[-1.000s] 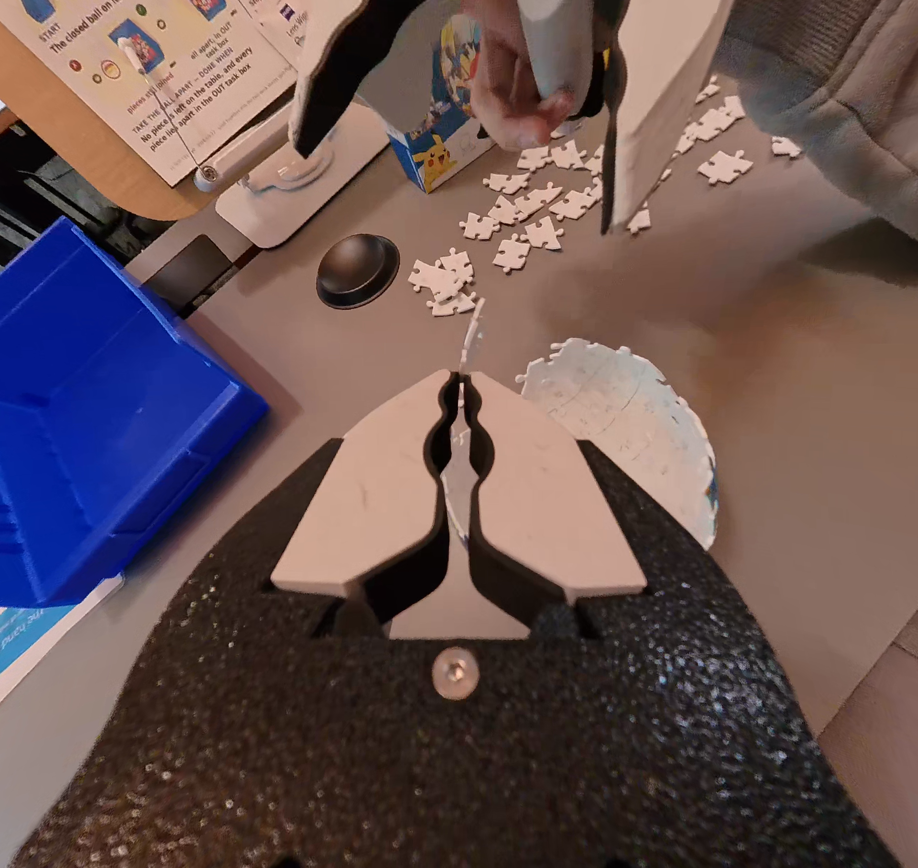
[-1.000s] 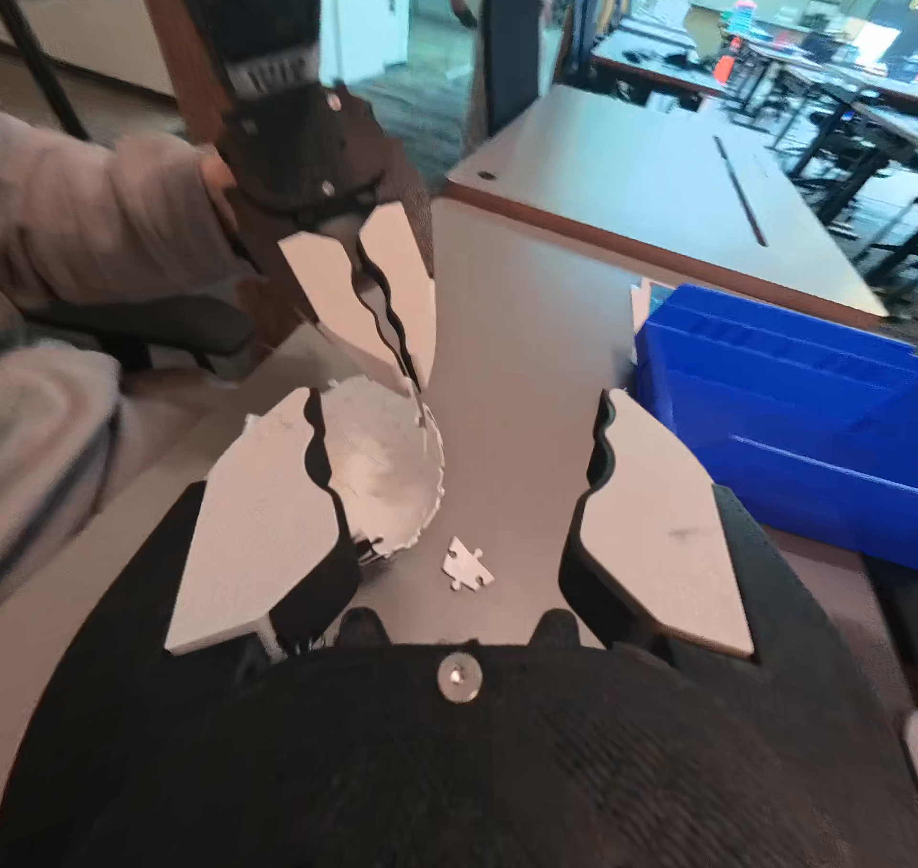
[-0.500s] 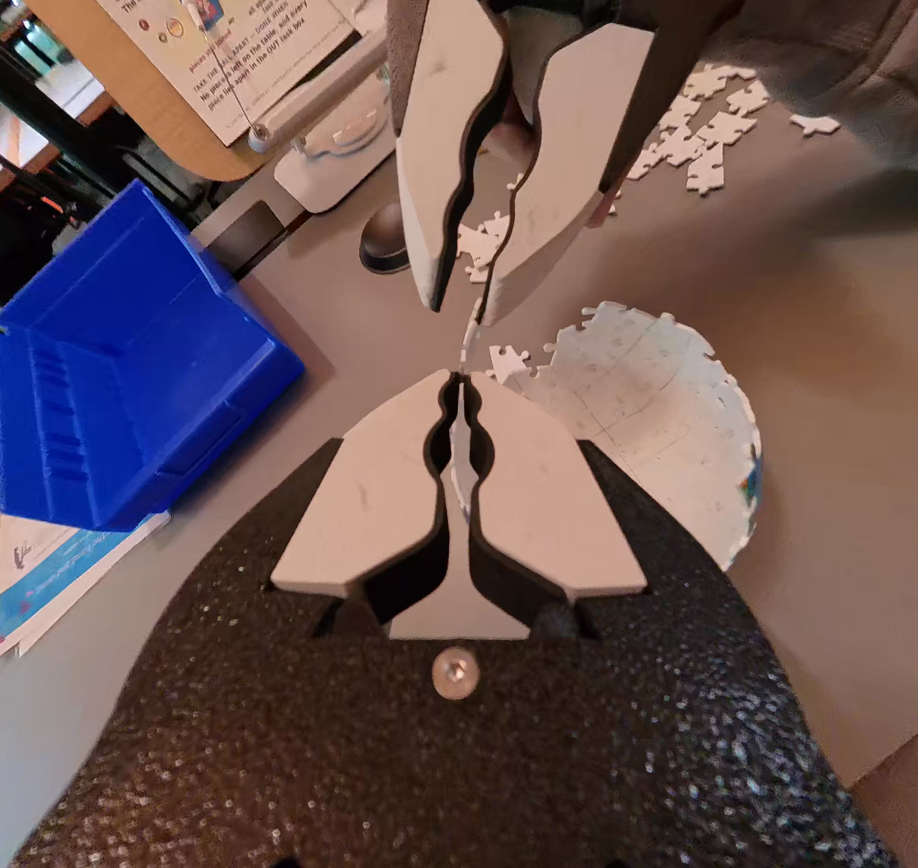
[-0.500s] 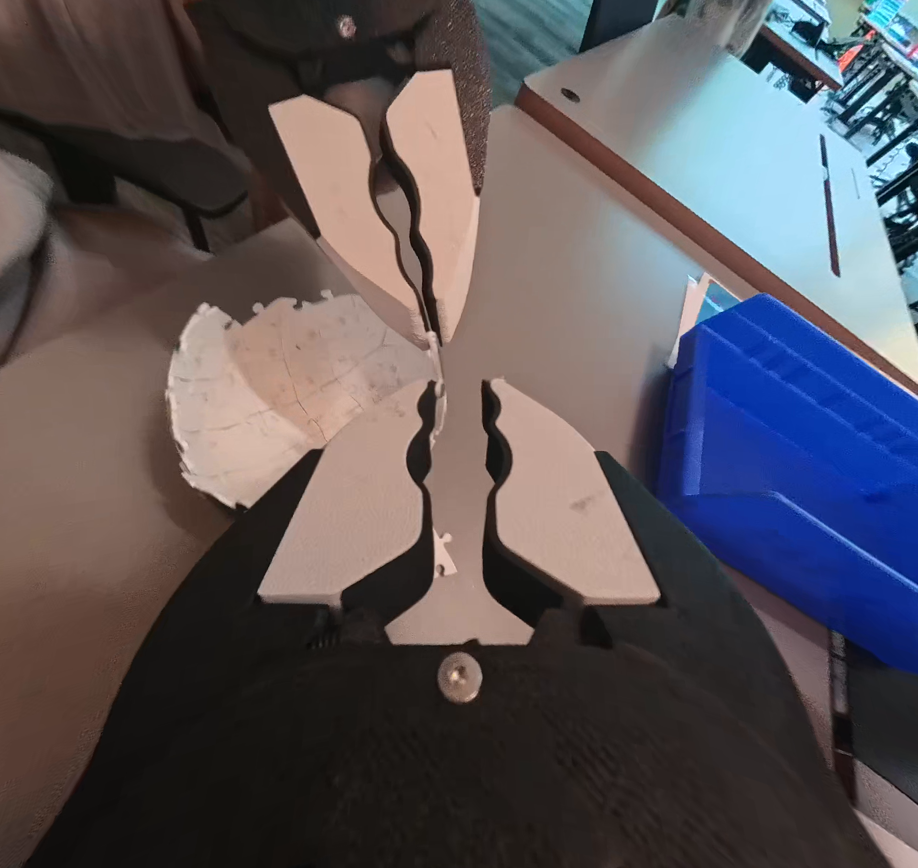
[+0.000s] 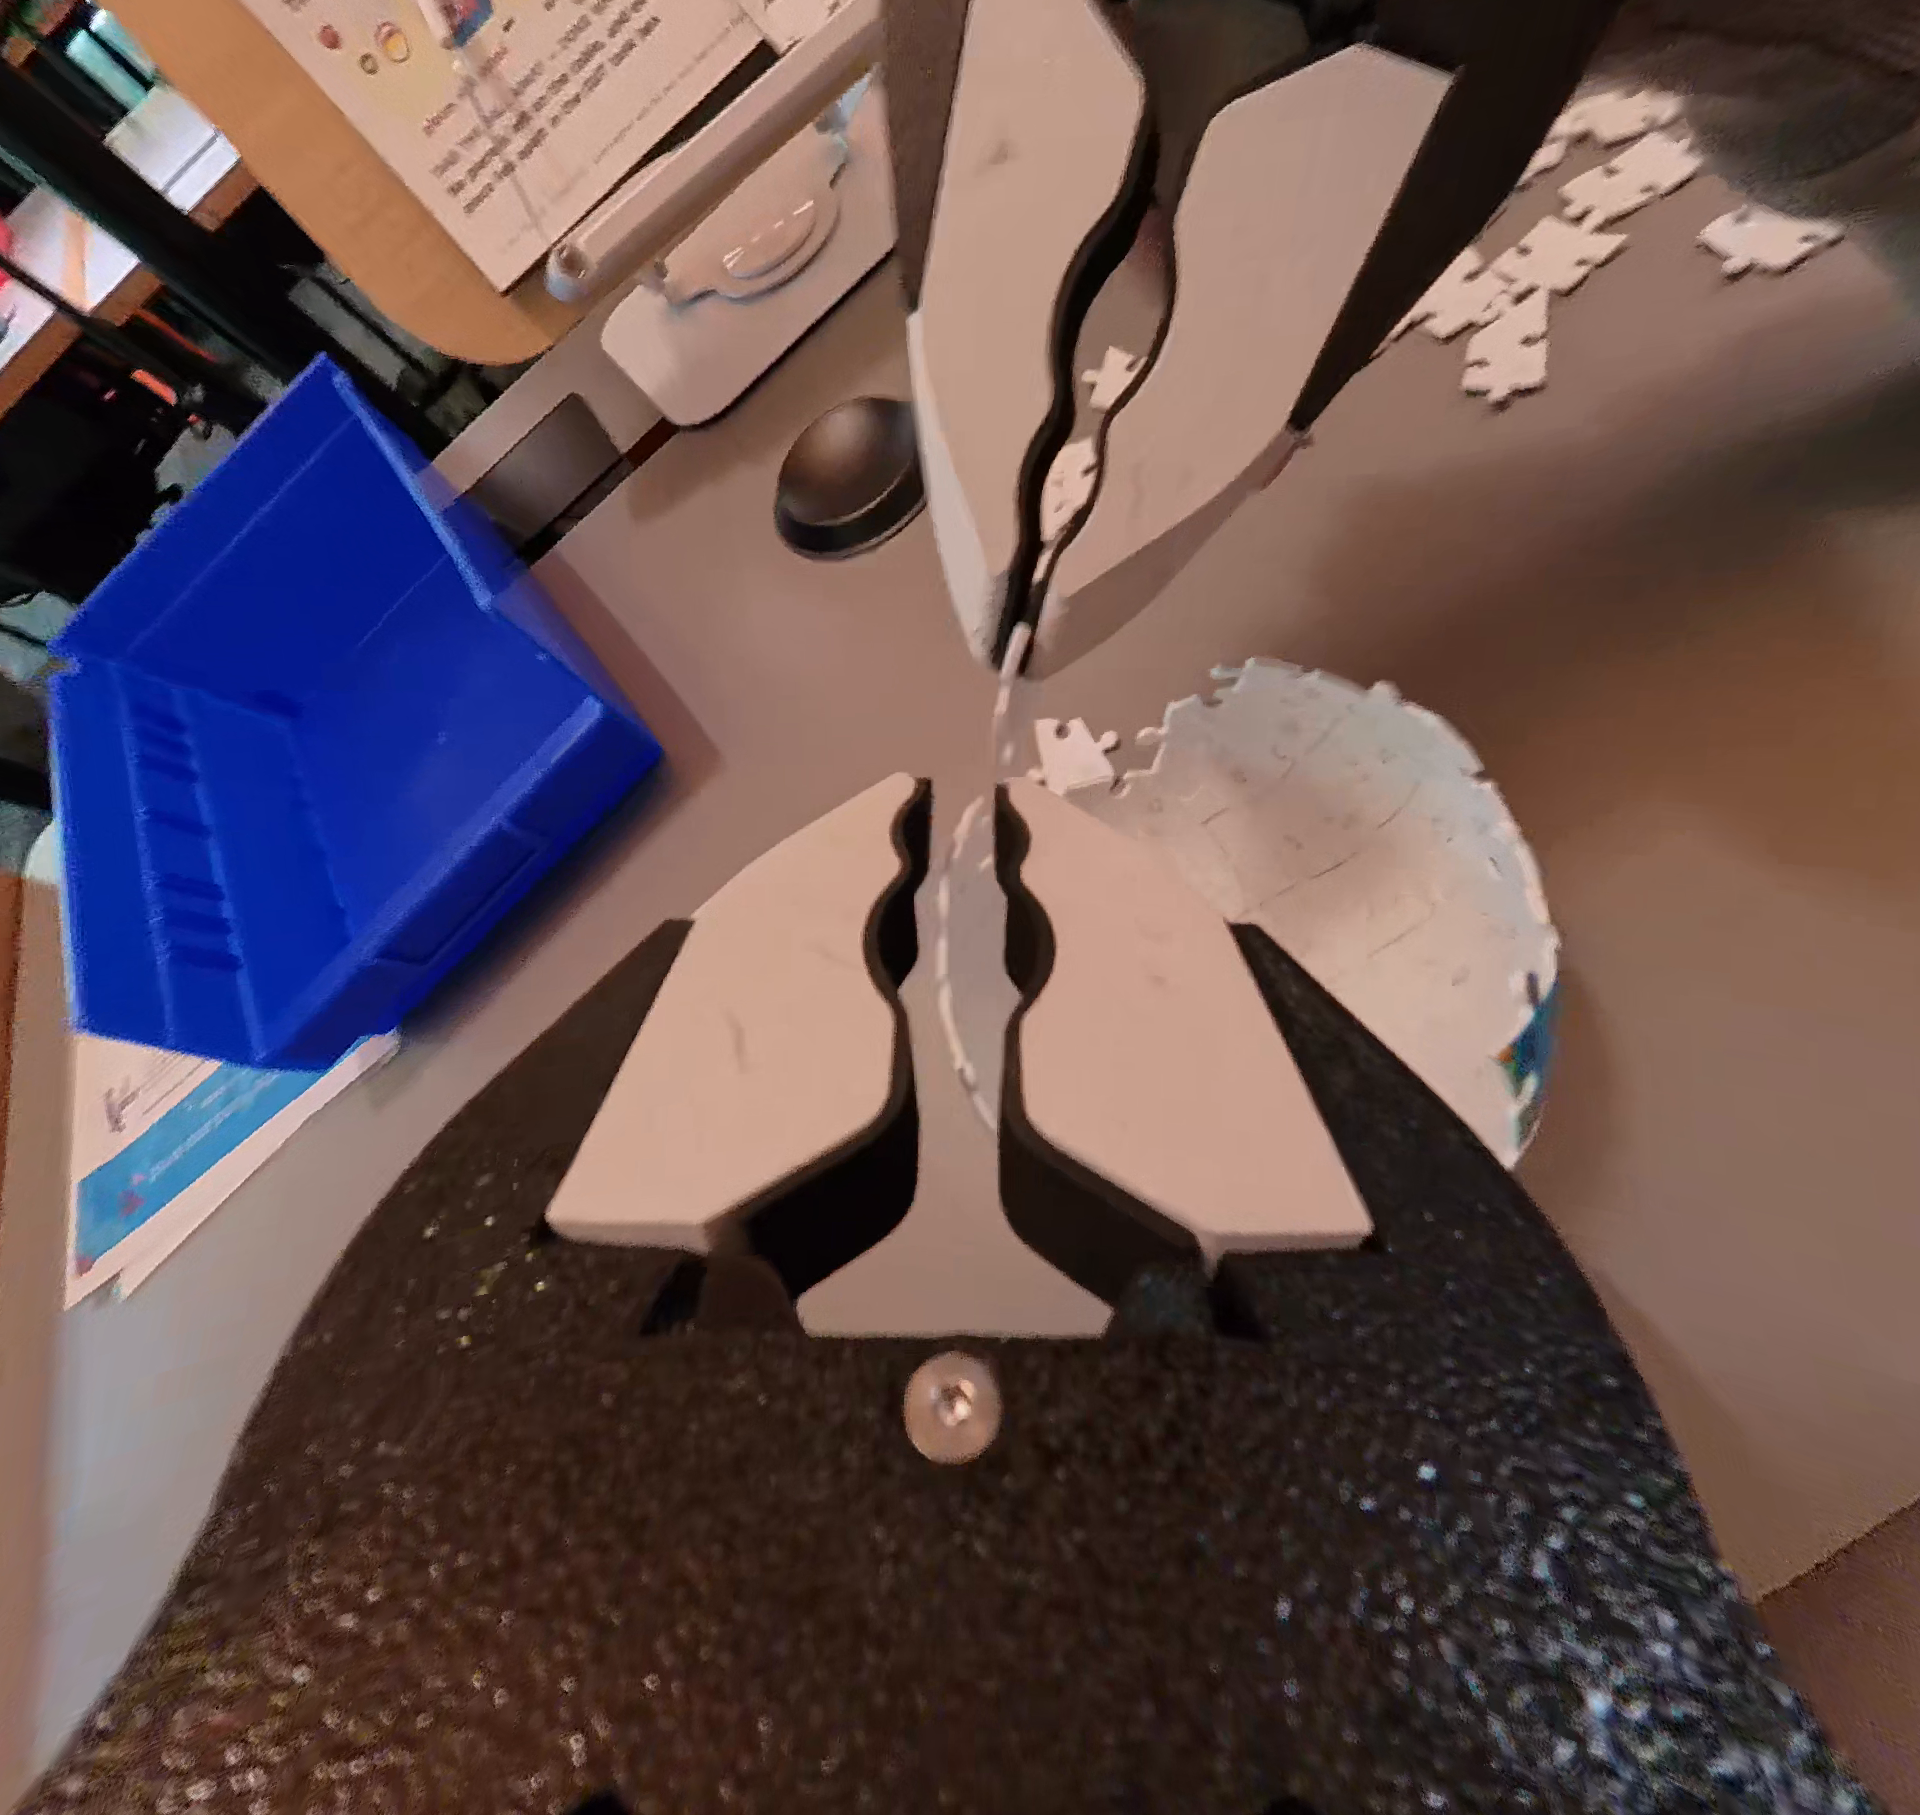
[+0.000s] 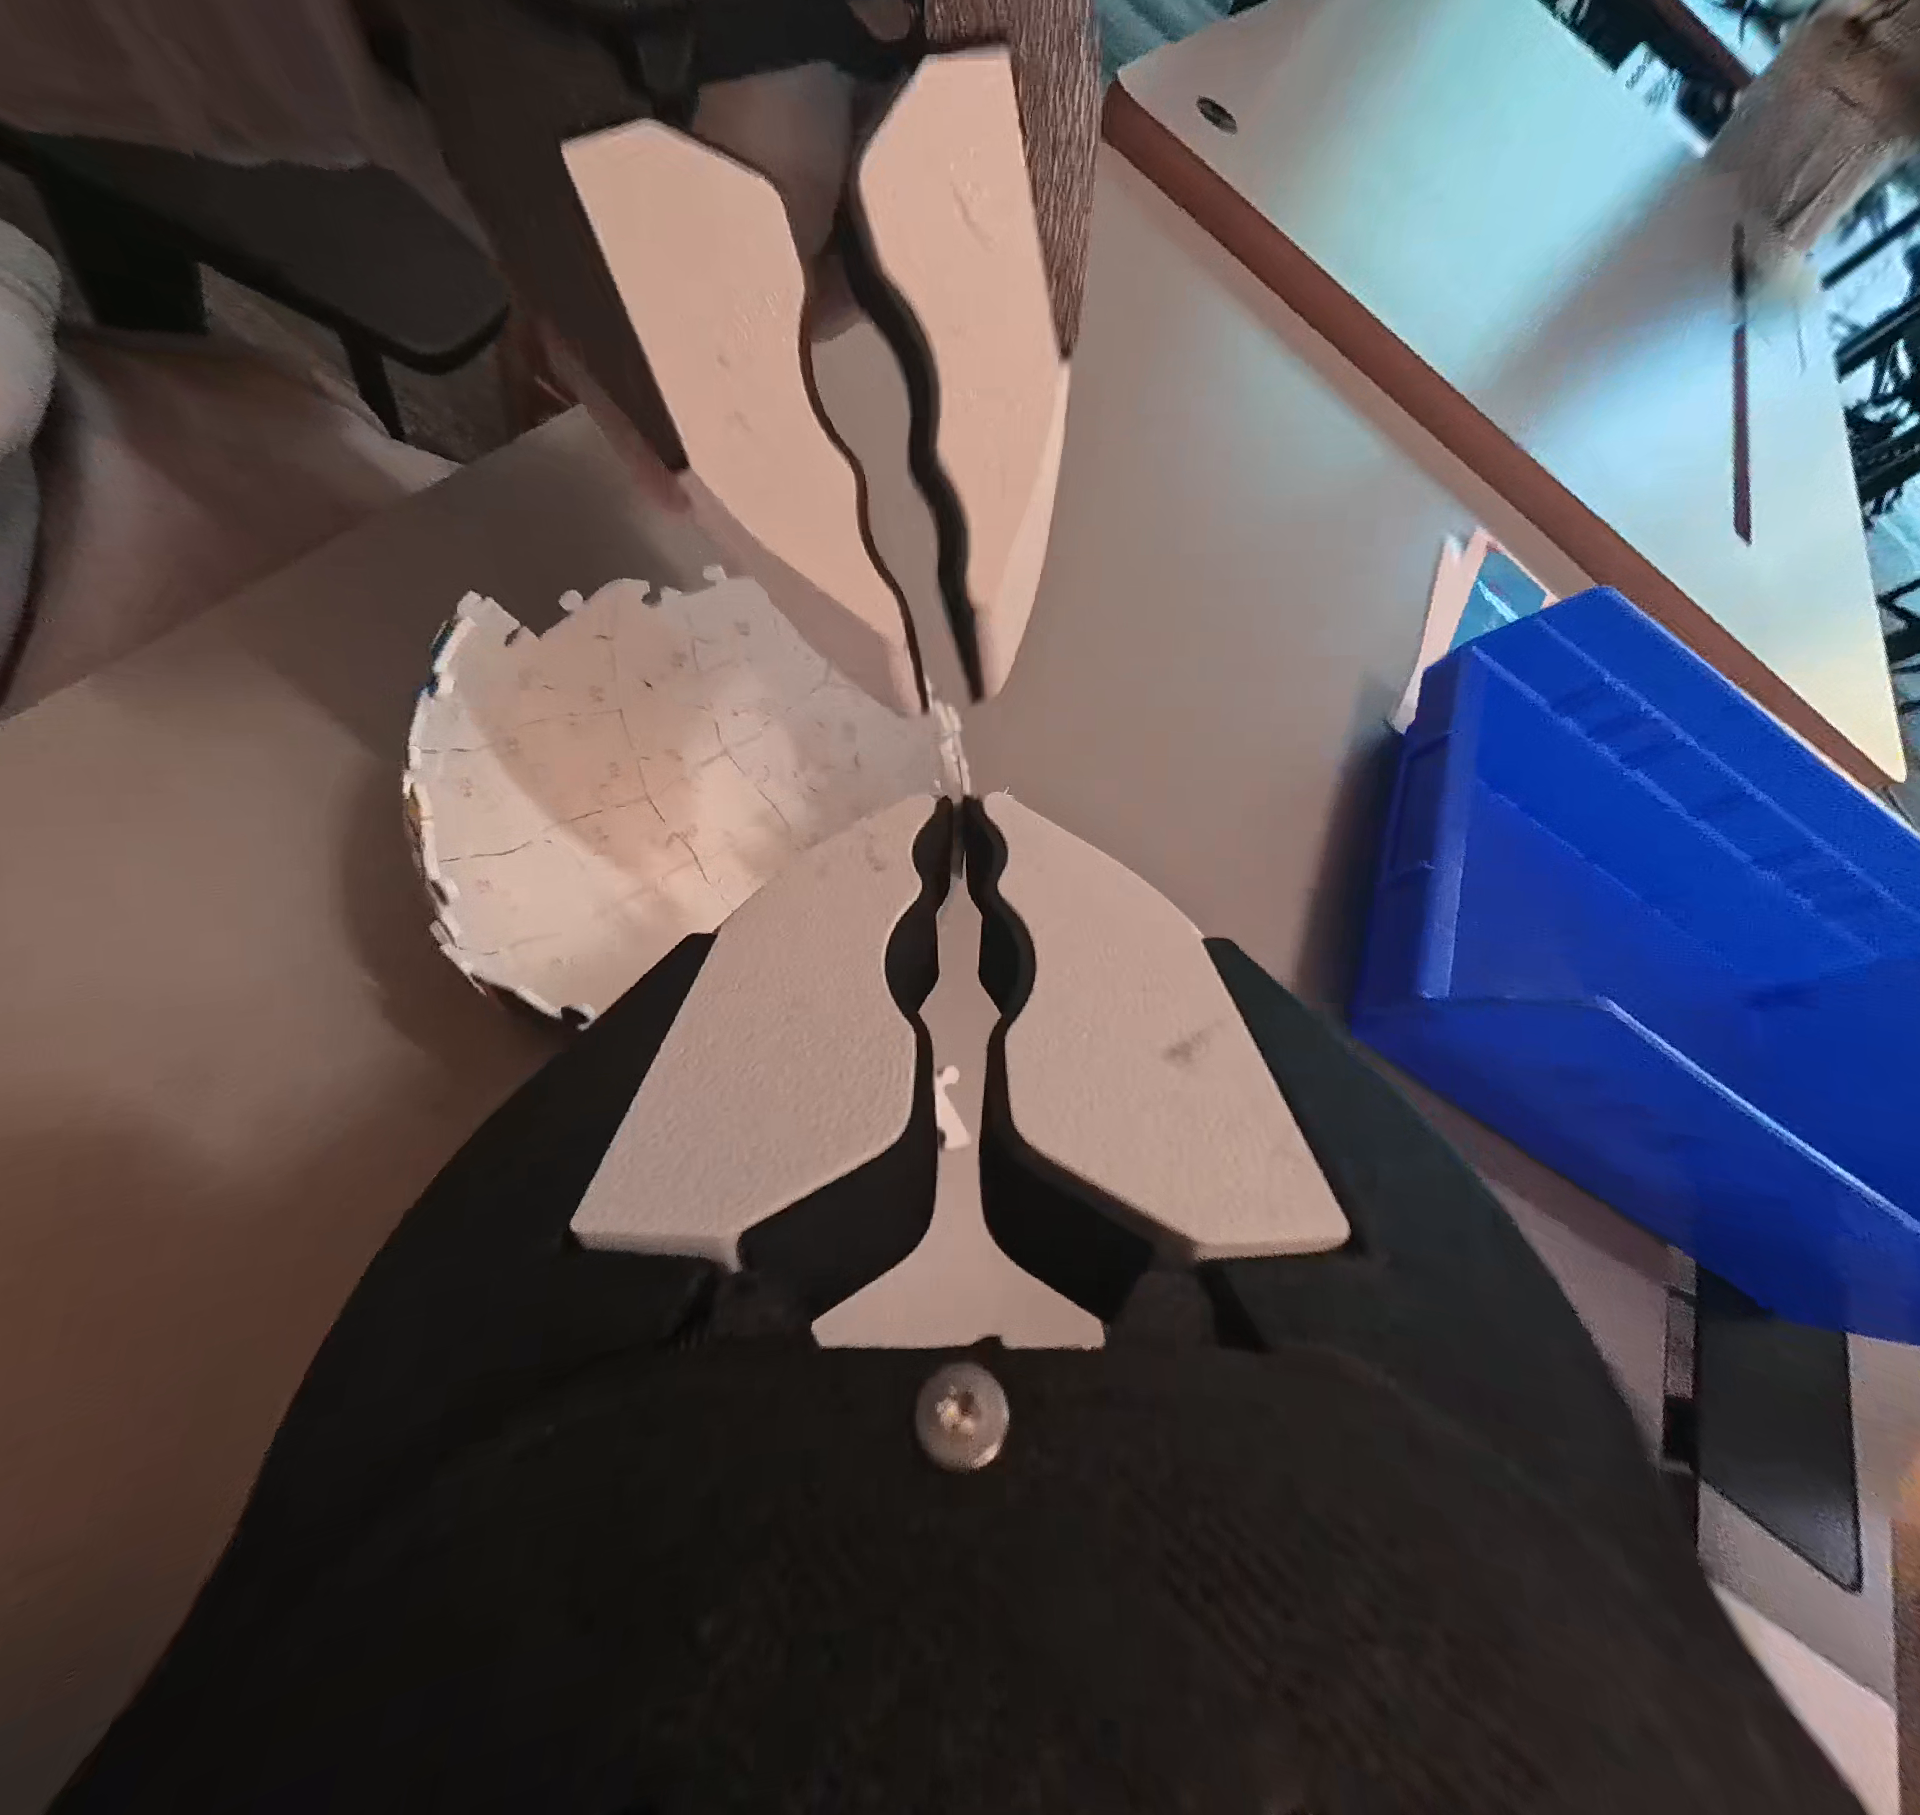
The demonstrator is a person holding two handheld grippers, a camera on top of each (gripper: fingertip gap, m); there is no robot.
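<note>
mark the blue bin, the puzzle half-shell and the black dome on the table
blue bin [image 5: 312,726]: left wrist view, inner floor.
puzzle half-shell [image 6: 623,789]: right wrist view, white inner surface.
black dome [image 5: 847,482]: left wrist view, top of the dome.

Dim warm light, blurred fisheye edges

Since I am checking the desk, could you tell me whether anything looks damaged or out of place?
The puzzle ball shell is only a jagged-rimmed half bowl, lying on its side. Loose puzzle pieces are scattered on the table beyond it.
</note>
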